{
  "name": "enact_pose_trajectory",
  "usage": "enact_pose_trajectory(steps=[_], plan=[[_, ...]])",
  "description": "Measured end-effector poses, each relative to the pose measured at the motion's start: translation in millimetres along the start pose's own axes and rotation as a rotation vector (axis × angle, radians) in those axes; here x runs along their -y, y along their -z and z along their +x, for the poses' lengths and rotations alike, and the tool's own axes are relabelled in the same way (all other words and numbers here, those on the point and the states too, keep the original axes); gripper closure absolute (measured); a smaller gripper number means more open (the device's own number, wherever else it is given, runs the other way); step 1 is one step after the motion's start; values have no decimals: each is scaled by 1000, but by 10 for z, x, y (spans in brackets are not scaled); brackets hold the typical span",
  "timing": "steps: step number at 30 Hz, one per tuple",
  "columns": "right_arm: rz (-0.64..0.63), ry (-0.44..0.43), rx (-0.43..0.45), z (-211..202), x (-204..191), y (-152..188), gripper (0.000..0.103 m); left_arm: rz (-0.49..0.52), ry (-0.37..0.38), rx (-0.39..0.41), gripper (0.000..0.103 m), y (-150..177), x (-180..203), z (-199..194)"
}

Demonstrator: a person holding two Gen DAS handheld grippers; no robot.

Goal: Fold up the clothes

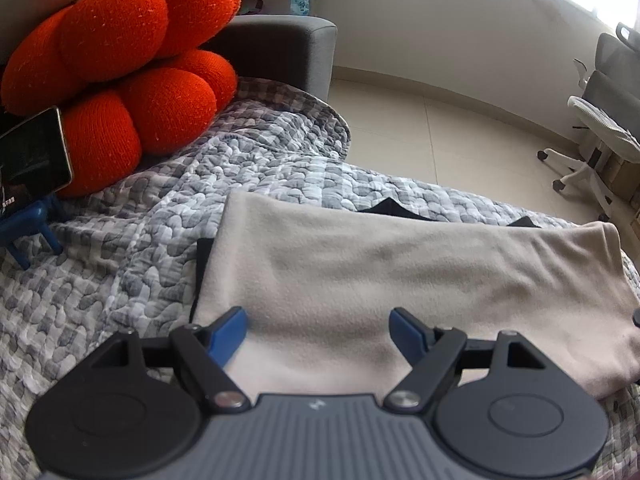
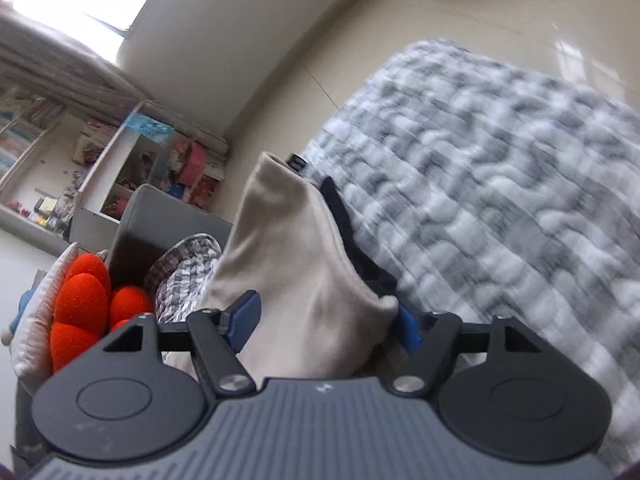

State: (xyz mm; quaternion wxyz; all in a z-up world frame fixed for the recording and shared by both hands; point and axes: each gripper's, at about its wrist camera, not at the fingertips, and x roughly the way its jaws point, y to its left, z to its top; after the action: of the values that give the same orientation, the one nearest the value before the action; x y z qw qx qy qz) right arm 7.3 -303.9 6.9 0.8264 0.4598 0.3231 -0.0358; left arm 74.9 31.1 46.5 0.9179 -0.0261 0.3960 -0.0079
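The left gripper (image 1: 318, 326) is held wide open over the beige garment (image 1: 400, 272), and the right gripper (image 2: 326, 320) is spread around its edge.

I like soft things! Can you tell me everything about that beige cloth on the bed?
The beige cloth looks soft and fleecy, a plain light tan with no pattern. It lies folded in a long flat shape on the grey-and-white checked quilt, with something black peeking out beneath its edges. The left gripper is open just above its near edge. The right gripper is open around one end.
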Motion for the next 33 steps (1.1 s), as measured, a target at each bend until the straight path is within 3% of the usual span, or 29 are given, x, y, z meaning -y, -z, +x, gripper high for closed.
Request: enact_pose_trajectory(steps=[7, 9, 11, 14, 21, 27, 31, 33], plan=[[-11, -15, 51, 59, -8, 18, 28, 8, -9, -1, 22, -1, 22, 11], [-42, 5, 60, 76, -42, 38, 37, 7, -10, -1, 21, -2, 26, 14], [-56, 38, 65, 97, -48, 50, 60, 7, -12, -1, 20, -2, 34, 16], [-27, 42, 66, 127, -56, 43, 69, 7, -15, 0, 20, -1, 41, 16], [-55, 14, 104, 55, -140, 45, 68, 45, -45, 35, 20, -23, 136, -7], [-92, -11, 141, -13, -229, 53, 74, 235, -62, 131, 19, 31, 503, -86], [-75, -37, 167, -104, -266, 79, 76, 319, -49, 135, 19, 42, 716, -23], [-26, -54, 172, -150, -245, 87, 76, 287, -7, 118, 19, -26, 733, 45]])
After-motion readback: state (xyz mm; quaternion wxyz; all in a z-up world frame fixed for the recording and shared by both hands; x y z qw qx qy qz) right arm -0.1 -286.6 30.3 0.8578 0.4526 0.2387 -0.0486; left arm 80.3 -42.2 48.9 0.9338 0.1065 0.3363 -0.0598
